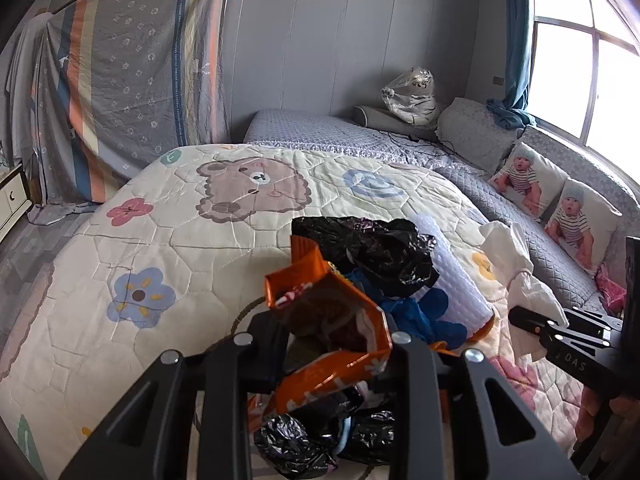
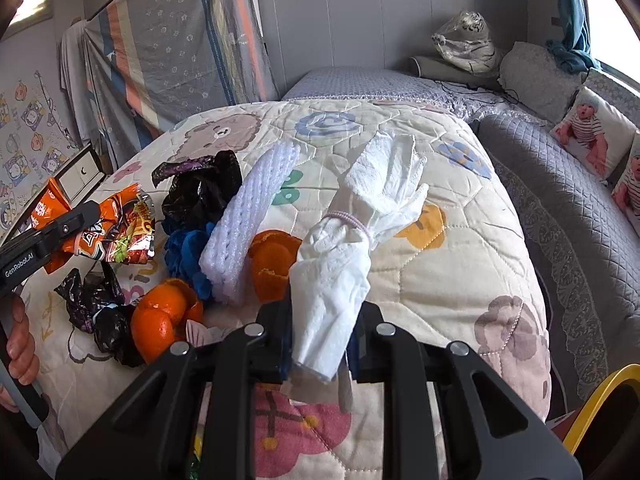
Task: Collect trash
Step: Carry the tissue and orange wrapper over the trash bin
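Note:
My left gripper (image 1: 336, 344) is shut on a crumpled orange snack wrapper (image 1: 332, 312), held just above a trash pile on the cartoon quilt (image 1: 160, 240). In the right wrist view the same gripper (image 2: 86, 216) shows at the left with the wrapper (image 2: 120, 232). My right gripper (image 2: 320, 344) is shut on a white tissue bundle (image 2: 344, 264) tied with a hair band. On the quilt lie black plastic bags (image 2: 204, 188), a white foam net (image 2: 252, 220), a blue scrap (image 2: 188, 252) and orange peels (image 2: 160, 316).
A yellow-rimmed bin (image 2: 600, 392) shows at the bottom right edge, beside the bed. A grey quilted sofa with baby-print cushions (image 1: 520, 176) runs along the right under the window. A person's hand (image 2: 20, 344) grips the left handle. A hanging sheet (image 1: 132, 80) covers the far left.

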`<state>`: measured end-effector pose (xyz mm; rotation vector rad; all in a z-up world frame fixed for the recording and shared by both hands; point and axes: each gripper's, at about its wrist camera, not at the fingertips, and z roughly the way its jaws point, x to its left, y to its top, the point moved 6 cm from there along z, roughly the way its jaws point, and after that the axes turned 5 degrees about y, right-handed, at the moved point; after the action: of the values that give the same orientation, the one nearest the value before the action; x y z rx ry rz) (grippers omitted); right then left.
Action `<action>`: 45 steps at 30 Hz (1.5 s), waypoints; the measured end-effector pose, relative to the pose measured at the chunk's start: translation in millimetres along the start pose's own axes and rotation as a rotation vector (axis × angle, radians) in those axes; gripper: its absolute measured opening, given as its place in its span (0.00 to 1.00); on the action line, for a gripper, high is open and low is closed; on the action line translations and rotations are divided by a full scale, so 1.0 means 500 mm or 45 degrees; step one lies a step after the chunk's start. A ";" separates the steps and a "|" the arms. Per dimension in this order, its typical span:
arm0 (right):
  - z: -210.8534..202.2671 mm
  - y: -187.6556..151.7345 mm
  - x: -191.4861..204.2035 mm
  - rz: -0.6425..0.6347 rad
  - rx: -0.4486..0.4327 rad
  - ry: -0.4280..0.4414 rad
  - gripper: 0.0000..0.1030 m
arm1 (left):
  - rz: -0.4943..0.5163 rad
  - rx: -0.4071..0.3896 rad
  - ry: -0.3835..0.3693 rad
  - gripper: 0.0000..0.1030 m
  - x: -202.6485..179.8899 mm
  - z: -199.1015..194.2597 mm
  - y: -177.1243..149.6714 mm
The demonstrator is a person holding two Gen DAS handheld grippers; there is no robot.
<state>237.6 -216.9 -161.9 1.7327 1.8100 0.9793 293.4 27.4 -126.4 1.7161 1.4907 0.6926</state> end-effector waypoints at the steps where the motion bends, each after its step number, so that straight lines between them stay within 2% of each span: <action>1: -0.008 0.002 0.002 -0.007 -0.016 -0.005 0.19 | -0.006 -0.012 0.000 0.27 0.002 -0.006 0.003; 9: -0.070 0.023 0.016 -0.043 -0.118 -0.001 0.19 | -0.059 -0.123 0.019 0.27 0.015 -0.077 0.030; 18: -0.140 0.037 0.022 -0.085 -0.239 -0.024 0.19 | -0.025 -0.228 0.017 0.27 -0.020 -0.143 0.052; 23: -0.175 0.042 0.025 -0.114 -0.297 -0.043 0.19 | -0.026 -0.246 -0.002 0.27 -0.038 -0.157 0.063; 33: -0.215 0.031 0.003 -0.092 -0.327 -0.052 0.19 | 0.018 -0.231 -0.055 0.27 -0.101 -0.156 0.062; 45: -0.275 -0.001 -0.079 -0.005 -0.359 -0.144 0.19 | 0.139 -0.211 -0.184 0.27 -0.250 -0.149 0.053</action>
<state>140.0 -281.1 -79.4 1.5766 1.5227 1.0560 227.2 -82.5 -52.8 1.6919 1.2145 0.7121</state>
